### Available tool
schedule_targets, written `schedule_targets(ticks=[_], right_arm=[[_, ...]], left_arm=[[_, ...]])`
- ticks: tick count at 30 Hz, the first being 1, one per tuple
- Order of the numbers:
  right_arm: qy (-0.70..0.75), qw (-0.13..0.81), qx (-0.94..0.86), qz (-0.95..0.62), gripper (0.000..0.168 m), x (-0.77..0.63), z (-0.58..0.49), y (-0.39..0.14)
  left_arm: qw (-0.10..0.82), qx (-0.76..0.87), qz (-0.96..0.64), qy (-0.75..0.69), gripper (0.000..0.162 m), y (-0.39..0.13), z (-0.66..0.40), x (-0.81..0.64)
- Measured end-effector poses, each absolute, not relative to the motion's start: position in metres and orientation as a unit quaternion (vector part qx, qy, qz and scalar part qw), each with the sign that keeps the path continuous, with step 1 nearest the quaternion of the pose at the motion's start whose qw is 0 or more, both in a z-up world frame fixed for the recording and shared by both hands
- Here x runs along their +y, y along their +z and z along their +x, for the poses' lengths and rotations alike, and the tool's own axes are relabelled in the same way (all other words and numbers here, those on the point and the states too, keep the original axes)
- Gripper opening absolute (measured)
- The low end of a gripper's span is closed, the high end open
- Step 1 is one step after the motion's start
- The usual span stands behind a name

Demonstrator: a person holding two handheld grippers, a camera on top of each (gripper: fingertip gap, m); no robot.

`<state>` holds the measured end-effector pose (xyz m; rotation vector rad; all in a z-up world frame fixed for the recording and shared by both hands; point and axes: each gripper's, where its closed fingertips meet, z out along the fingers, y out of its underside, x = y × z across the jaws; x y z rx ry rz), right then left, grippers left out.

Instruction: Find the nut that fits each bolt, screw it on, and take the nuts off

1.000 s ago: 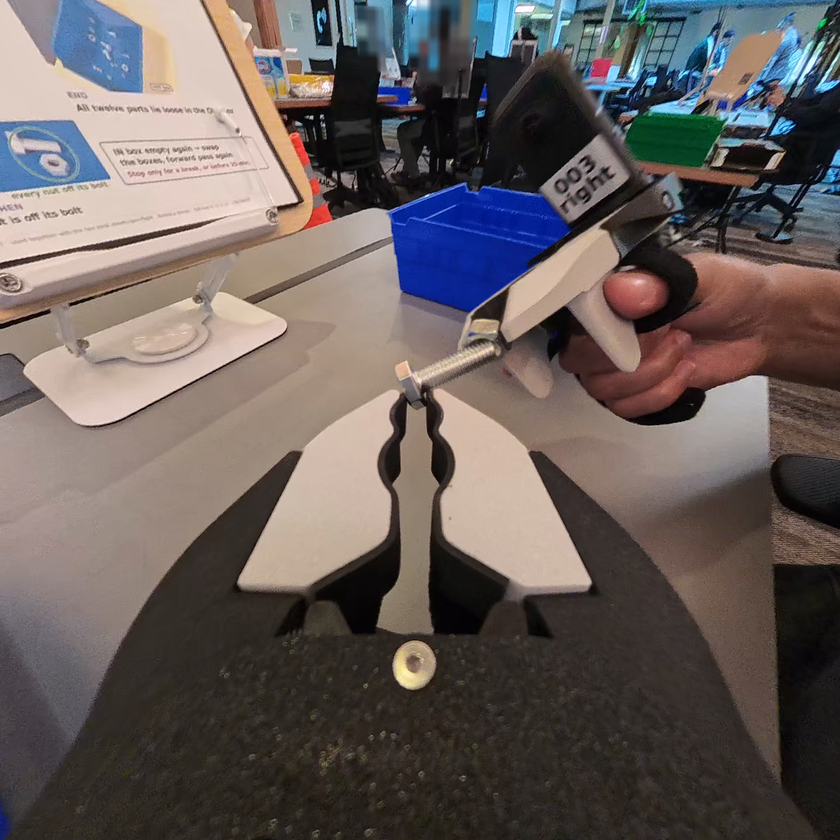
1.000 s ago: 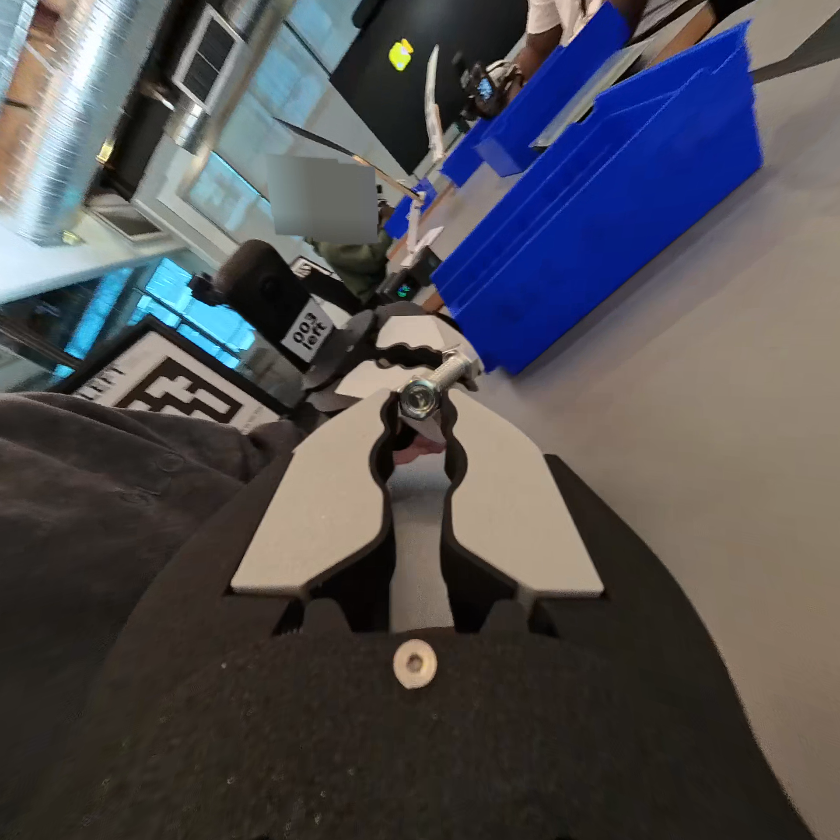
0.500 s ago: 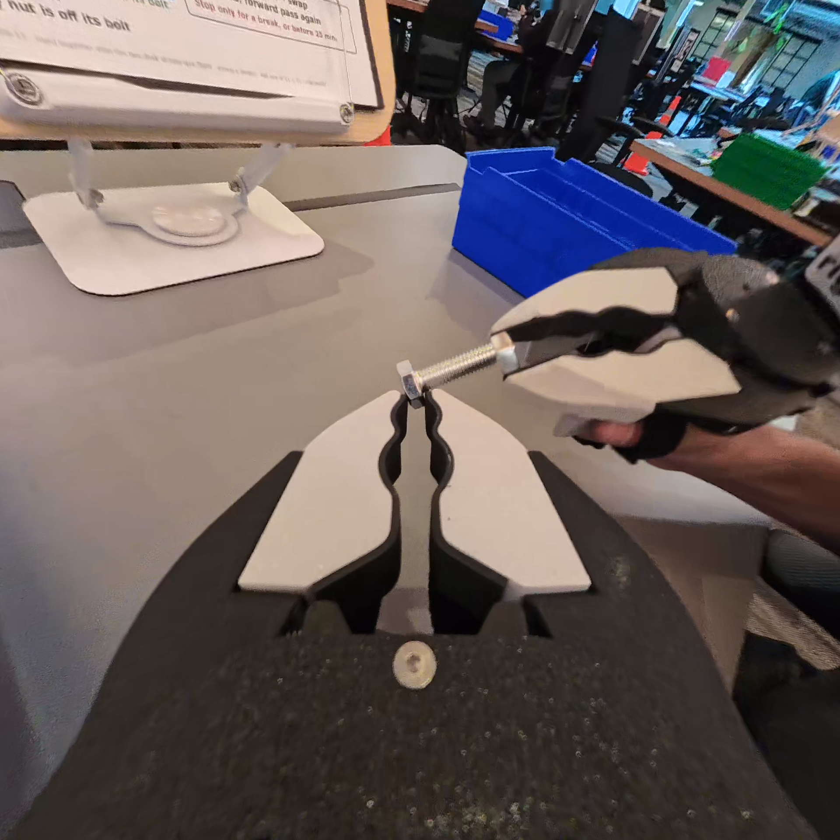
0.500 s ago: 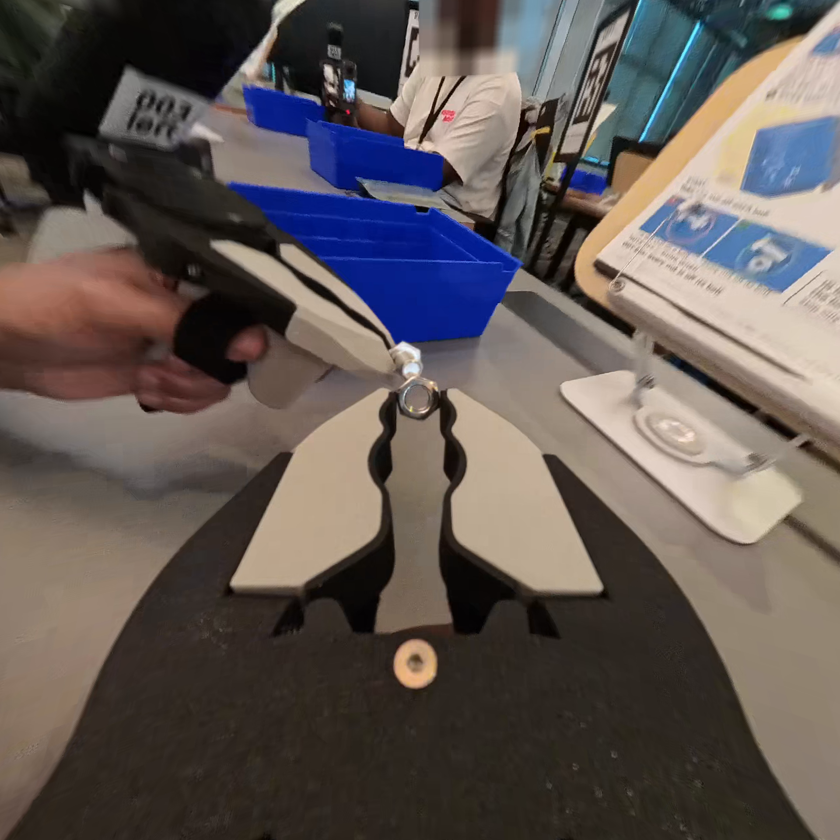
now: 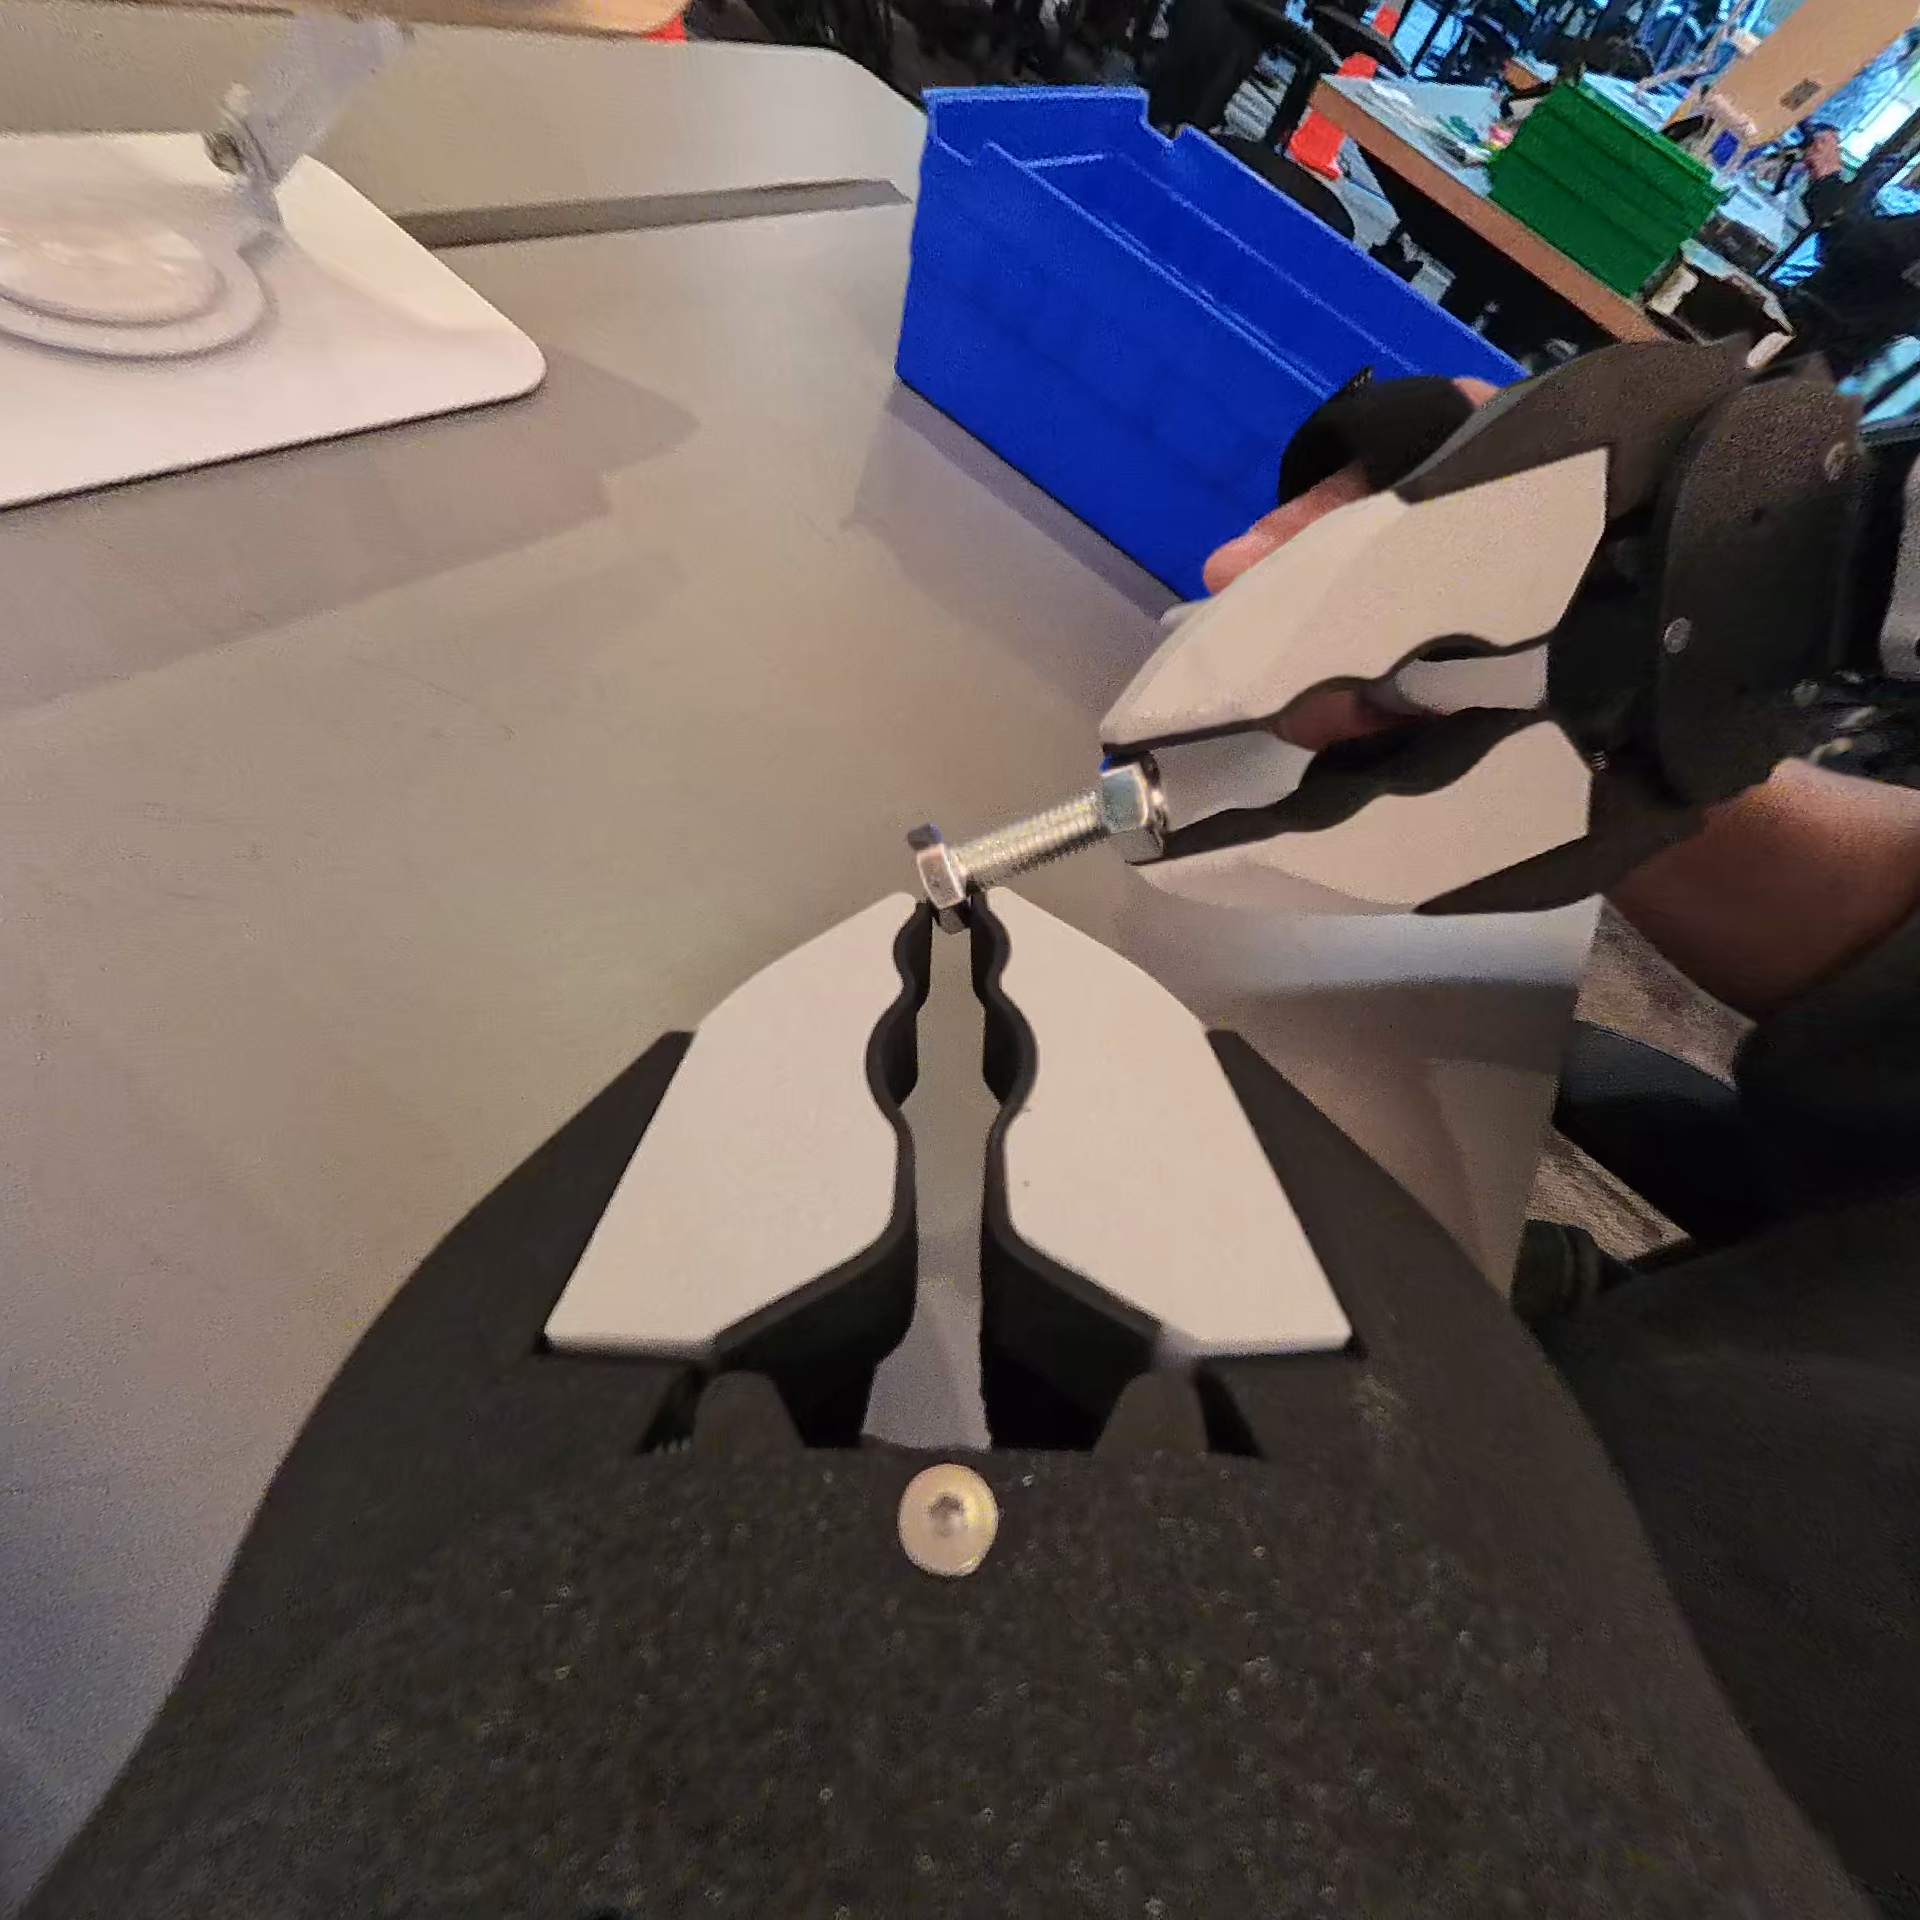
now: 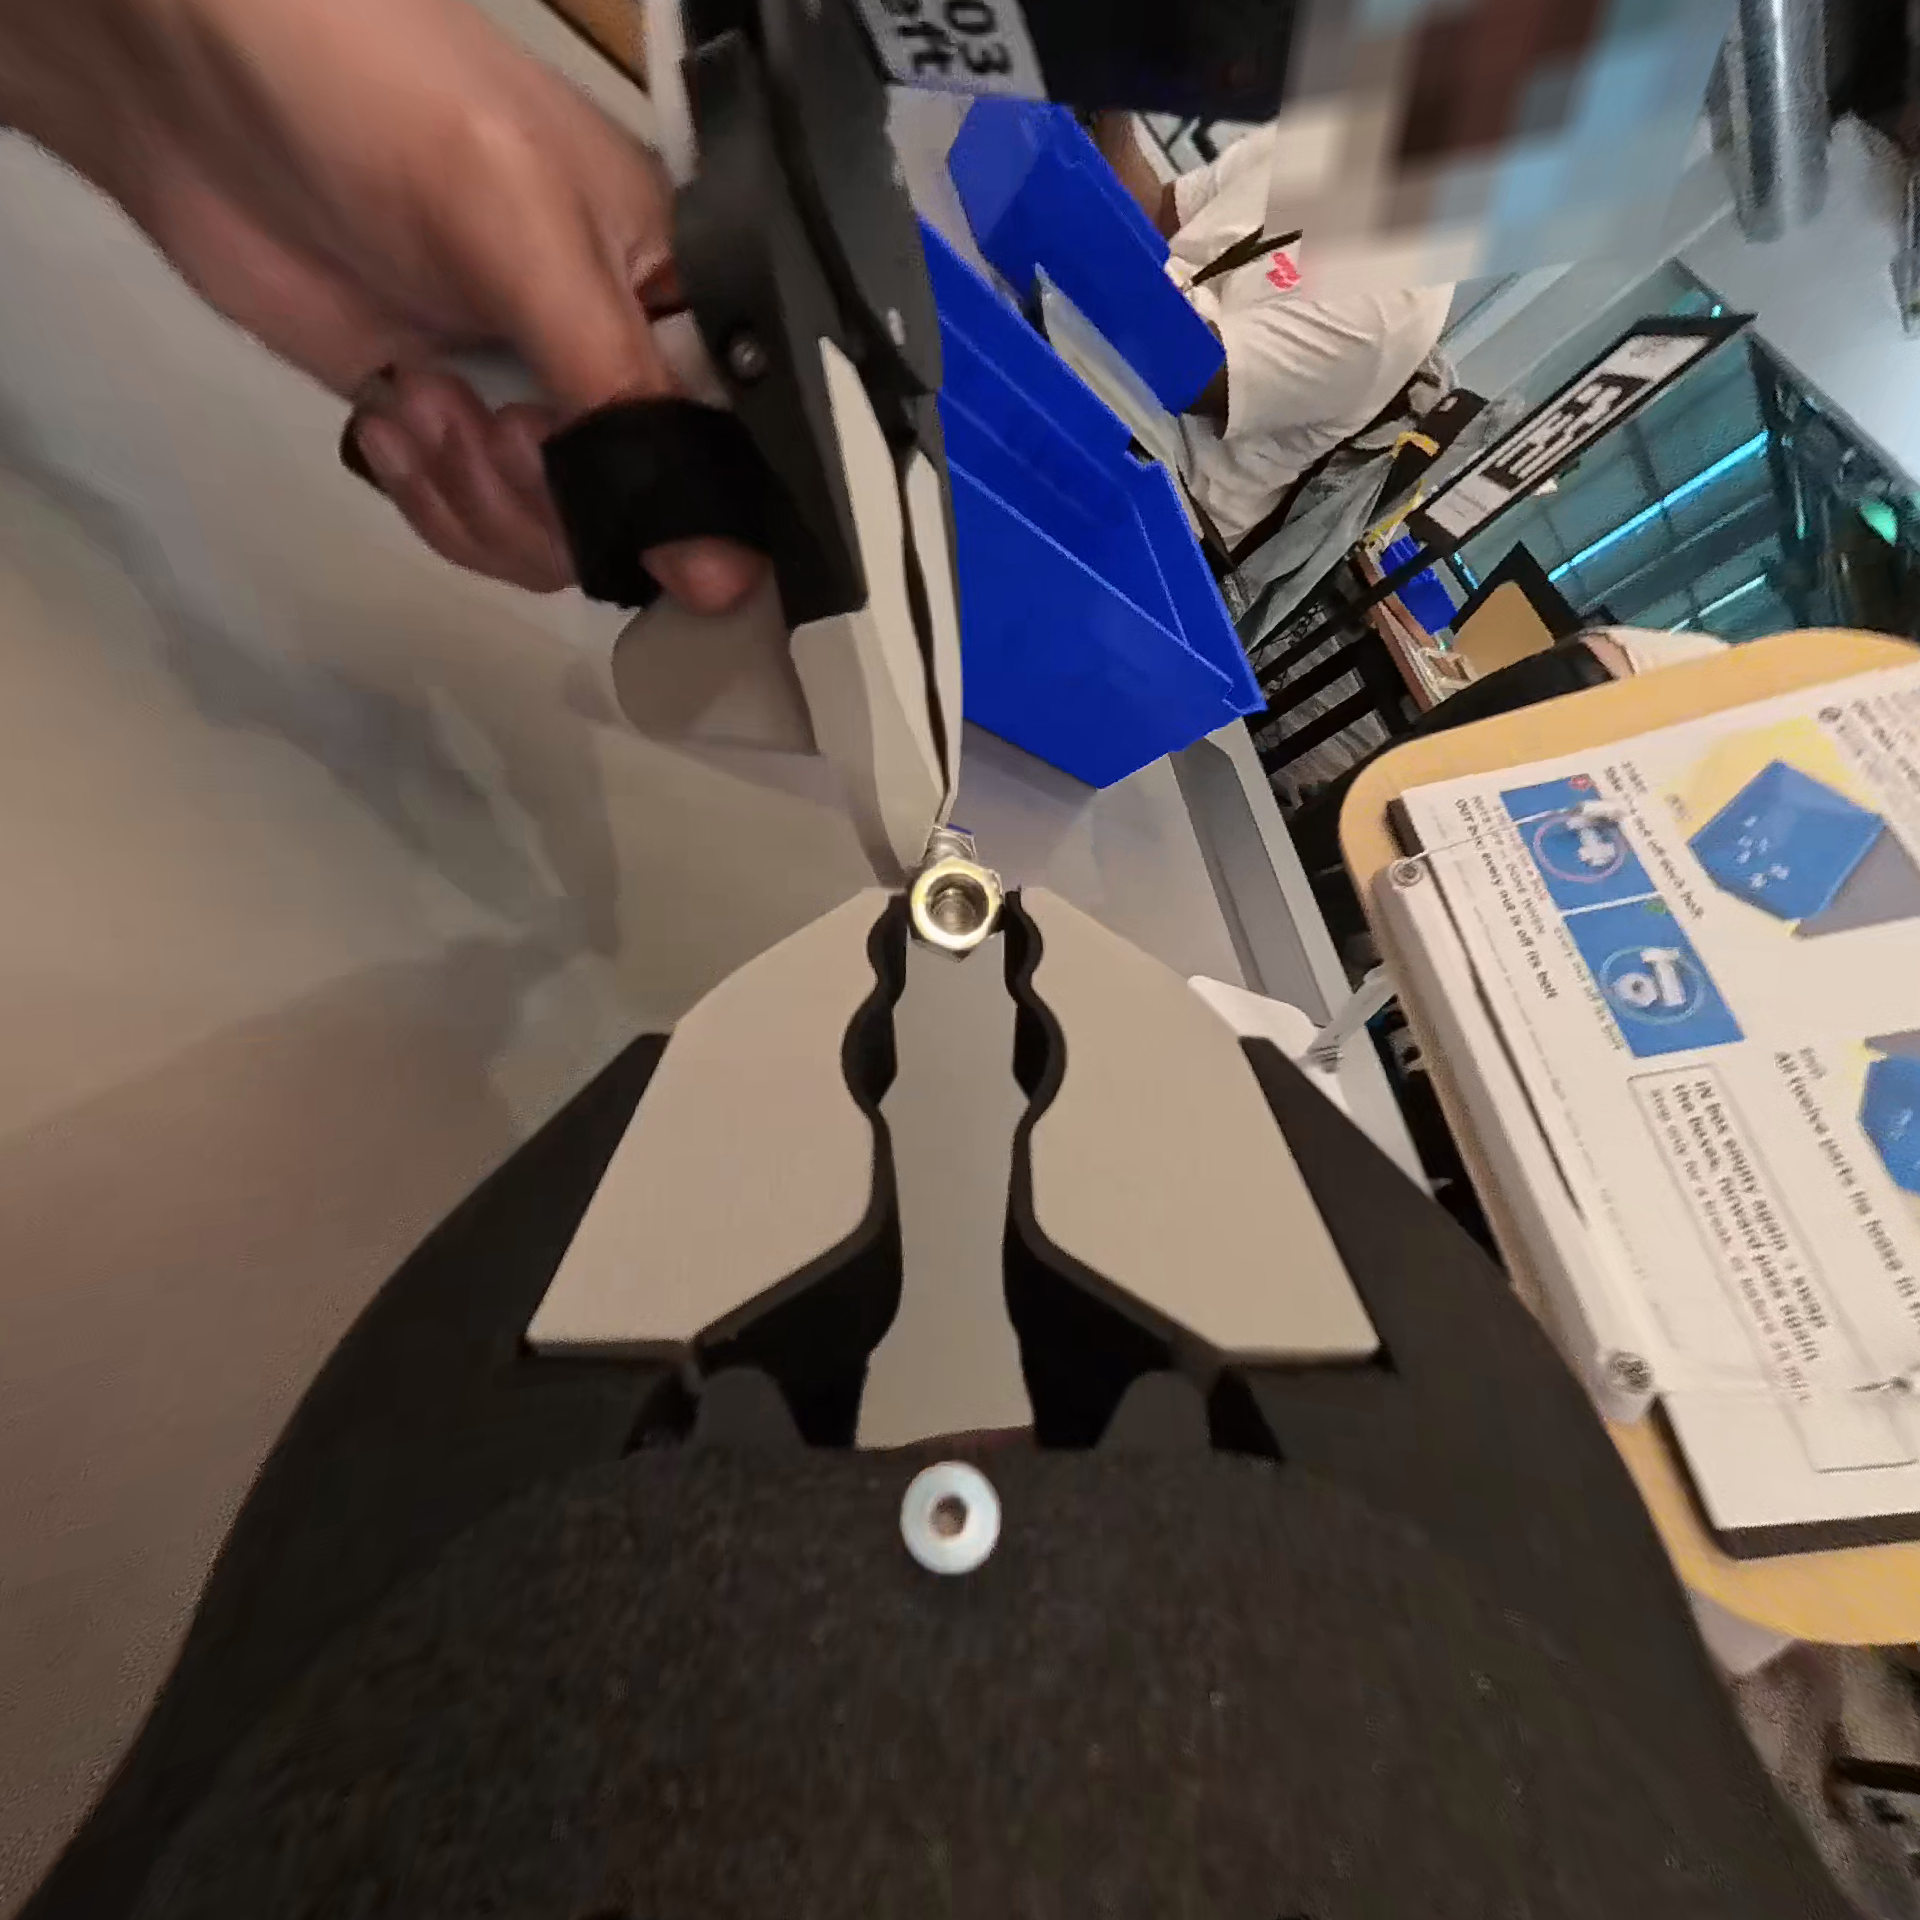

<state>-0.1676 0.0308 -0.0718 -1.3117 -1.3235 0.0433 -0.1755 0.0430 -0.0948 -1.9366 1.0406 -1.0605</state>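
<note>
Since a second ago our right claw (image 5: 1138, 805) has rolled over, clamped on the nut (image 6: 951, 914). Left claw (image 5: 948, 914) pinches the bolt (image 5: 1023, 842) head above the counter (image 5: 416, 779), blue bin (image 5: 1091, 343) at one o'clock. Small, stiff, slick steel: we grip the hex flats.

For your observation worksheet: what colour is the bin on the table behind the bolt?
The bin is bright blue, clearest in the left wrist view.
</note>
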Motion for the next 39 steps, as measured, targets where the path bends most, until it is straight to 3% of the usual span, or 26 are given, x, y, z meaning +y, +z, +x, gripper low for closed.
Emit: schedule_targets(ticks=[6,12,24,30,39], right_arm=[[-0.016,0.577,-0.628,-0.522,0.018,0.028,-0.169,-0.077],[0.047,0.587,-0.651,-0.479,0.018,0.013,-0.172,-0.066],[0.044,0.528,-0.721,-0.446,0.018,0.004,-0.174,-0.077],[0.022,0.556,-0.709,-0.434,0.018,0.005,-0.171,-0.077],[-0.04,0.507,-0.759,-0.407,0.018,0.001,-0.166,-0.089]], left_arm=[[0.292,0.407,-0.751,-0.431,0.006,-0.101,-0.177,0.039],[0.23,0.424,-0.713,-0.508,0.006,-0.092,-0.175,0.024],[0.205,0.512,-0.697,-0.458,0.006,-0.099,-0.179,0.02],[0.172,0.467,-0.702,-0.509,0.006,-0.1,-0.177,0.017],[0.137,0.467,-0.711,-0.507,0.006,-0.111,-0.174,0.013]])
